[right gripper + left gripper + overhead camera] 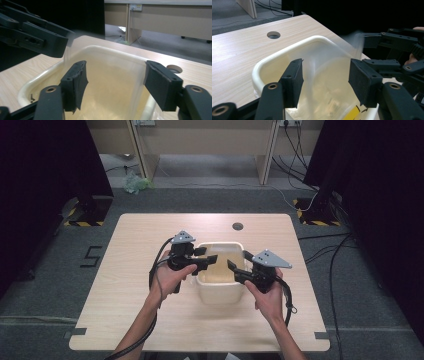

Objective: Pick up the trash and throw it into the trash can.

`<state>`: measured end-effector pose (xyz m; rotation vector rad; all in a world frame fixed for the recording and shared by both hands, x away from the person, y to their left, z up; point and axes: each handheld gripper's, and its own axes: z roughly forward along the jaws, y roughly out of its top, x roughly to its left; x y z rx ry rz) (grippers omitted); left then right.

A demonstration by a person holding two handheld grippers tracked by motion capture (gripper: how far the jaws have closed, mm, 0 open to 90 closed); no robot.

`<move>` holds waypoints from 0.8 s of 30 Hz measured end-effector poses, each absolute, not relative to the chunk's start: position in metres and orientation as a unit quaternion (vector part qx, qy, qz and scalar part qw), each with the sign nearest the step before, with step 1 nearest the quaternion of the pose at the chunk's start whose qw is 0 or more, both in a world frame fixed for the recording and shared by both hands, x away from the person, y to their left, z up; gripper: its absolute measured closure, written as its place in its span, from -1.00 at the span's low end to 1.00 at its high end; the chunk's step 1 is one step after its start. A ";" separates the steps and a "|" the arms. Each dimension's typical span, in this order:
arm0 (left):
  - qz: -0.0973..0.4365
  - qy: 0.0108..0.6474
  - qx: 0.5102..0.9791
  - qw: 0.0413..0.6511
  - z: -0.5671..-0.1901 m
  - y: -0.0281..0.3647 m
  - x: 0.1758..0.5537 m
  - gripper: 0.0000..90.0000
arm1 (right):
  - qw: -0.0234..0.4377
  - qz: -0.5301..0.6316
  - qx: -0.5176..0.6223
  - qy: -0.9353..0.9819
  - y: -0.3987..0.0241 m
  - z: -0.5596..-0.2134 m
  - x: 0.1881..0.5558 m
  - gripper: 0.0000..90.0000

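A white plastic bin (218, 291) stands at the middle of the table, lined with a clear plastic bag (329, 75). My left gripper (207, 256) hovers open over the bin's left rim, and its jaws straddle a raised fold of the bag (313, 67). Over the right rim my right gripper (239, 261) is open too, its jaws spread above the bag's inside (112, 82). The film's edge (67, 53) rises to the tip of the left gripper's near jaw; whether it is caught there I cannot tell. Something yellow (352, 113) lies low in the bag.
The wooden table (140, 245) has a round cable hole (238, 226) behind the bin. Cables trail from both grippers across the table's front. Desk legs and floor cables stand beyond the far edge, with dark curtains at both sides.
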<state>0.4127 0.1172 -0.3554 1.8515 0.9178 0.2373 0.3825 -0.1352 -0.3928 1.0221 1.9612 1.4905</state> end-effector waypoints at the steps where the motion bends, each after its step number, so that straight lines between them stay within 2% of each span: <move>1: 0.099 0.382 0.769 0.503 -0.355 0.118 0.413 -0.06 | 0.235 0.545 0.371 0.714 -0.135 -0.393 0.382 -0.29; 11: 0.111 0.397 0.764 0.496 -0.358 0.133 0.410 -0.30 | 0.232 0.547 0.382 0.708 -0.146 -0.385 0.378 -0.38; 24: 0.122 0.412 0.747 0.507 -0.370 0.159 0.397 -0.39 | 0.232 0.542 0.407 0.698 -0.178 -0.391 0.378 -0.42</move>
